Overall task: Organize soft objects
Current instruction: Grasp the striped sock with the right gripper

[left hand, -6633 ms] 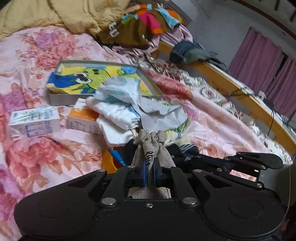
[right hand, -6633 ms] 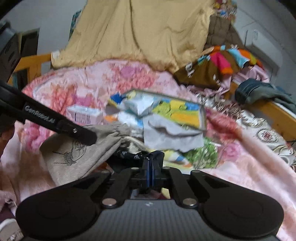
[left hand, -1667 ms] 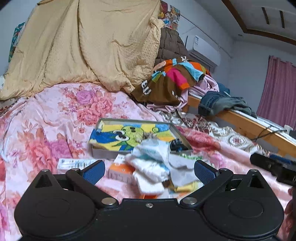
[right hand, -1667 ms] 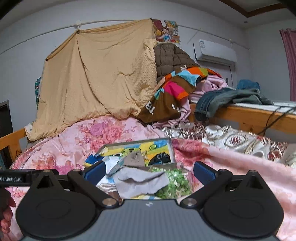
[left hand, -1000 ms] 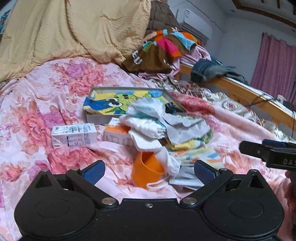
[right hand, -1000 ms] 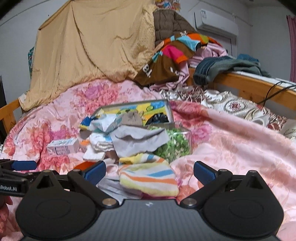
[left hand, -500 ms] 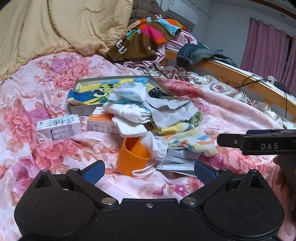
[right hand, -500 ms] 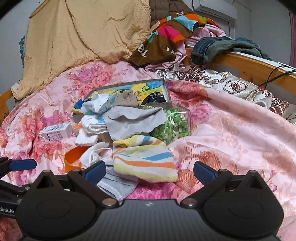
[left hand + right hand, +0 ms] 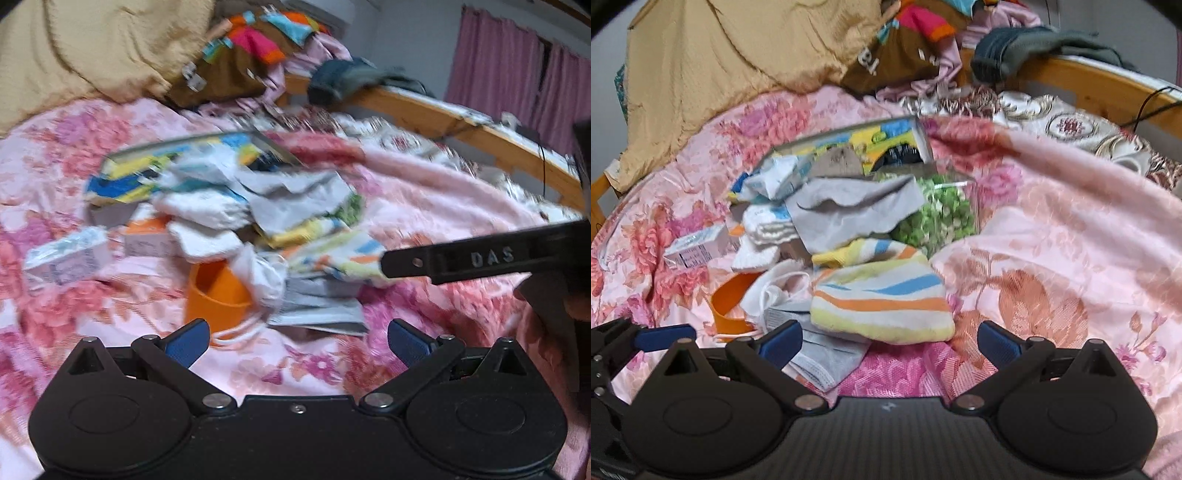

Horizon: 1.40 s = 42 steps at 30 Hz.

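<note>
Meanwhile, on a floral bedspread (image 9: 1052,258), both grippers hover over a heap of soft goods waiting to be sorted. Left gripper (image 9: 297,341) and right gripper (image 9: 890,339) each stand with fingers spread wide and nothing between them; in the left view, the right tool's black finger reaches across from the right edge of the bed. A striped cloth (image 9: 882,299), folded and lying nearest the right gripper at the front of the heap, looks light, limp and easy to crush; a pinch on its thick folded front edge would likely lift it whole rather than let it unroll. Under it lies a grey face mask (image 9: 820,358), thin and floppy, probably best taken by its pleated body, not its loops. White socks (image 9: 764,221) and a grey rag (image 9: 849,210) are piled behind, draped over one another and apt to drag neighbours along. An orange cup (image 9: 218,291) lies tipped on its side at the heap's left, with a white mask (image 9: 262,277) spilling over its mouth. Farther back, a shallow cartoon-printed box (image 9: 849,142) holds a beige pouch (image 9: 836,160) and a dark item too blurred to name. Two small cartons (image 9: 66,254) sit toward the bed's left edge.
</note>
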### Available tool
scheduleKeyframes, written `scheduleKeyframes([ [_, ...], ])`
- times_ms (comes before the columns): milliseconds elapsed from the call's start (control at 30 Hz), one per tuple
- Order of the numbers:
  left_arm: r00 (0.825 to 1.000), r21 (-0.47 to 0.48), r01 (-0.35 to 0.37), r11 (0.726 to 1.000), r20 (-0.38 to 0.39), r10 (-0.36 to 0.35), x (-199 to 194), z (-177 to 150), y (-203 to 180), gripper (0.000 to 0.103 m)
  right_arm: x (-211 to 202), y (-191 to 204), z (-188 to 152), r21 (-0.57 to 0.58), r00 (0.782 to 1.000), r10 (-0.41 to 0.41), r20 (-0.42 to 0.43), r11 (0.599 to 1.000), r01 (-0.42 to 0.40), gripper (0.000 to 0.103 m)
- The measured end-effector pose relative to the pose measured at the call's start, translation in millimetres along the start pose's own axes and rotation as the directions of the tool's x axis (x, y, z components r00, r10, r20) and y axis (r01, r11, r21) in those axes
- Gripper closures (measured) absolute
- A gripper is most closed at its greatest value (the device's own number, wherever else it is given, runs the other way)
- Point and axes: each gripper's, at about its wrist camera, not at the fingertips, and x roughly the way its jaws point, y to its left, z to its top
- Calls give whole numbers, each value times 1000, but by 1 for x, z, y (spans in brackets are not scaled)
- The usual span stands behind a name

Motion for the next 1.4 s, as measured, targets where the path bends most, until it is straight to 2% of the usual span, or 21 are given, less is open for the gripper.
scheduleKeyframes([
  [100, 1000, 39, 21, 999, -18, -20, 14, 3, -4, 1, 8, -5, 5, 16, 1000, 22, -15, 1000, -22, 0],
  [267, 999, 116, 47, 992, 8, -48, 32, 9, -9, 1, 36, -17, 21, 47, 997, 42, -70, 998, -38, 0],
  [400, 996, 173, 82, 981, 13, -86, 52, 11, -13, 1, 53, -19, 35, 38, 994, 81, -67, 996, -79, 0],
  [500, 995, 229, 84, 970, 27, -93, 62, 12, -16, 1, 61, -19, 42, 28, 990, 129, -53, 991, -128, 0],
  [700, 992, 303, 81, 950, 64, -105, 68, 11, -20, 1, 73, -14, 43, 31, 979, 180, -91, 984, -178, 0],
  [833, 992, 400, 60, 915, 77, -99, 66, 4, -31, 1, 75, -9, 40, -4, 982, 148, -120, 989, -150, 0],
  [967, 991, 475, 23, 880, 104, -83, 61, -1, -43, 1, 78, -13, 38, 33, 973, 172, -152, 985, -169, 0],
  [1100, 990, 516, 70, 854, 71, -123, 60, -5, -51, 1, 80, -12, 37, 42, 962, 203, -181, 979, -198, 1],
  [1167, 991, 513, 89, 854, 38, -126, 64, -5, -52, 1, 81, -8, 35, 24, 964, 191, -185, 982, -190, 5],
  [1233, 993, 497, 96, 862, 12, -117, 70, -3, -49, 1, 79, -6, 35, 5, 970, 163, -178, 986, -165, 16],
  [1400, 994, 412, 106, 905, -24, -105, 80, 5, -36, 2, 79, -9, 34, 25, 972, 136, -191, 991, -134, 31],
])
